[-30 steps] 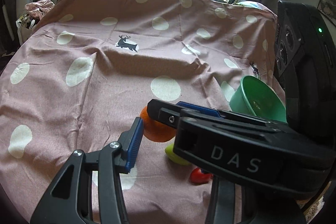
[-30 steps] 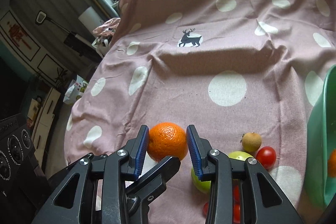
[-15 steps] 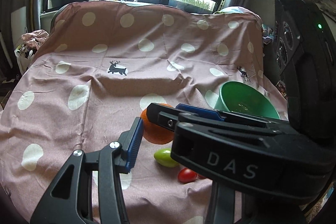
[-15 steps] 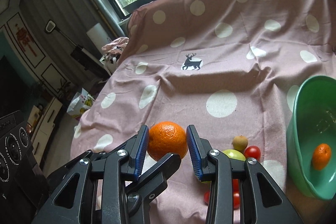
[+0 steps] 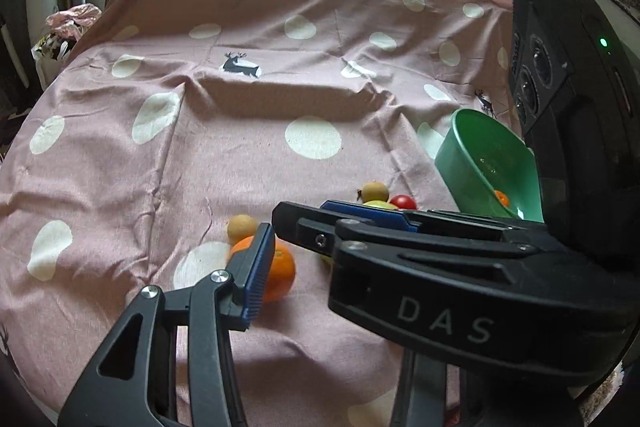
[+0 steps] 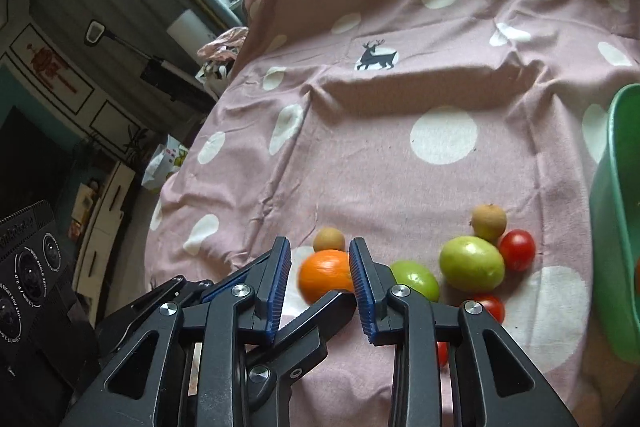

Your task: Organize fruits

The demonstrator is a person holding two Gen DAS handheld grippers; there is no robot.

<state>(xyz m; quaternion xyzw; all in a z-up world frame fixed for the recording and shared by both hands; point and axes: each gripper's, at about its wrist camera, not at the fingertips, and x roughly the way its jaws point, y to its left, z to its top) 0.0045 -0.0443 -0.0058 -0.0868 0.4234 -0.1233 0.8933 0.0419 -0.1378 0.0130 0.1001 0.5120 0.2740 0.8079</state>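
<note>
The orange (image 6: pixel 326 273) lies on the pink spotted cloth (image 6: pixel 400 187), blurred, just beyond my right gripper (image 6: pixel 319 245). Its blue pads are closing and do not press the orange; cloth shows beside the left pad. In the left wrist view the orange (image 5: pixel 280 275) sits on the cloth behind the one visible finger (image 5: pixel 256 267) of my left gripper (image 5: pixel 316 247). That gripper's other finger is hidden by the right gripper, and nothing shows in its jaws. A green bowl (image 5: pixel 480 163) at the right holds a small orange fruit (image 5: pixel 501 198).
Right of the orange lie two green fruits (image 6: pixel 471 267) (image 6: pixel 416 279), red tomatoes (image 6: pixel 517 249) and two small brown fruits (image 6: pixel 329 239) (image 6: pixel 489 221). The cloth drops off at the left, with bags (image 6: pixel 164 163) on the floor there. Windows run along the back.
The orange was gripped between the right gripper's pads and off the cloth; now it rests on the cloth, out of the pads. Both grippers rose, then came back down.
</note>
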